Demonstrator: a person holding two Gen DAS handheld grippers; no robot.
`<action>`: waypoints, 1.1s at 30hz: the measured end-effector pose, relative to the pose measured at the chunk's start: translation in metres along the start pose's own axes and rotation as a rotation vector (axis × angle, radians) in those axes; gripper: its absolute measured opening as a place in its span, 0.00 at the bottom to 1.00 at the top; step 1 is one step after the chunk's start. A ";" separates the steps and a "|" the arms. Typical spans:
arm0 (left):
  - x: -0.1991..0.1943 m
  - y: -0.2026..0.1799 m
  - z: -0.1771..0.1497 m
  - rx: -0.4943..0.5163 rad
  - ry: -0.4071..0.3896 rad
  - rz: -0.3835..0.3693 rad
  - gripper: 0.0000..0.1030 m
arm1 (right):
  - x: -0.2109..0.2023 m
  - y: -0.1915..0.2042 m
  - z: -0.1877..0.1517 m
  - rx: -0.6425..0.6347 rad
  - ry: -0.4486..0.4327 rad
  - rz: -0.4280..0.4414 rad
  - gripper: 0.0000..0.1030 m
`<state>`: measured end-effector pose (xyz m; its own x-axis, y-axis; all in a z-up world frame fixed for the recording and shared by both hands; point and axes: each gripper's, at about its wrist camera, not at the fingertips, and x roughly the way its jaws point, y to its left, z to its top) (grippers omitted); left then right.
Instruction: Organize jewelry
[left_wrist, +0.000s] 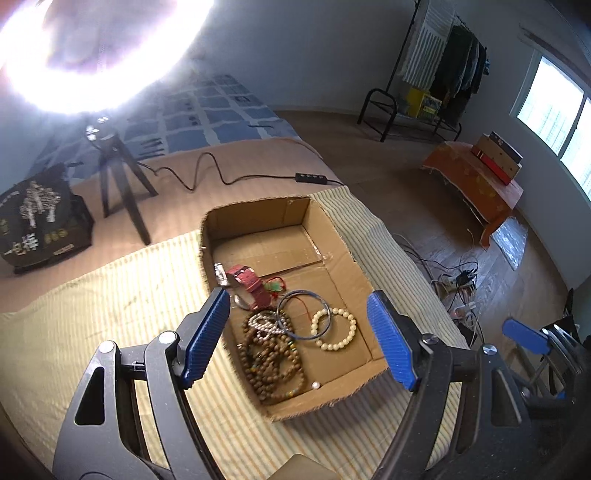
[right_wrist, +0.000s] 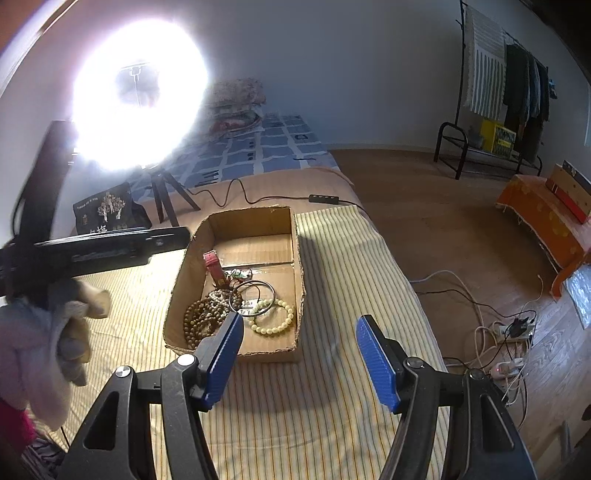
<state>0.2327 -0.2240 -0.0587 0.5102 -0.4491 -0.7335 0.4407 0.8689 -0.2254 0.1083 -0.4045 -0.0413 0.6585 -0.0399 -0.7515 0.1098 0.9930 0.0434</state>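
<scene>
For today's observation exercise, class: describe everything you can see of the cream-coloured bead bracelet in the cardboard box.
The cream bead bracelet is a closed ring of round, glossy, pale beads, plastic or stone by the look. It lies flat on the floor of the open cardboard box, near the right wall and towards the near end. A thin dark bangle overlaps its left side. The brown wooden beads lie further left; contact is unclear. Neither hand-held gripper touches it.
</scene>
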 end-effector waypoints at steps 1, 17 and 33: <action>-0.005 0.001 -0.001 0.002 -0.008 0.004 0.77 | -0.001 0.002 0.000 -0.001 -0.004 0.003 0.64; -0.112 0.025 -0.043 0.050 -0.151 0.111 0.81 | -0.008 0.043 0.001 -0.031 -0.048 0.042 0.67; -0.140 0.047 -0.083 0.038 -0.145 0.161 0.81 | -0.008 0.076 0.001 -0.052 -0.082 0.054 0.83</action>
<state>0.1203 -0.1027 -0.0198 0.6759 -0.3325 -0.6578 0.3712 0.9246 -0.0860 0.1115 -0.3291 -0.0313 0.7213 0.0072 -0.6926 0.0347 0.9983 0.0465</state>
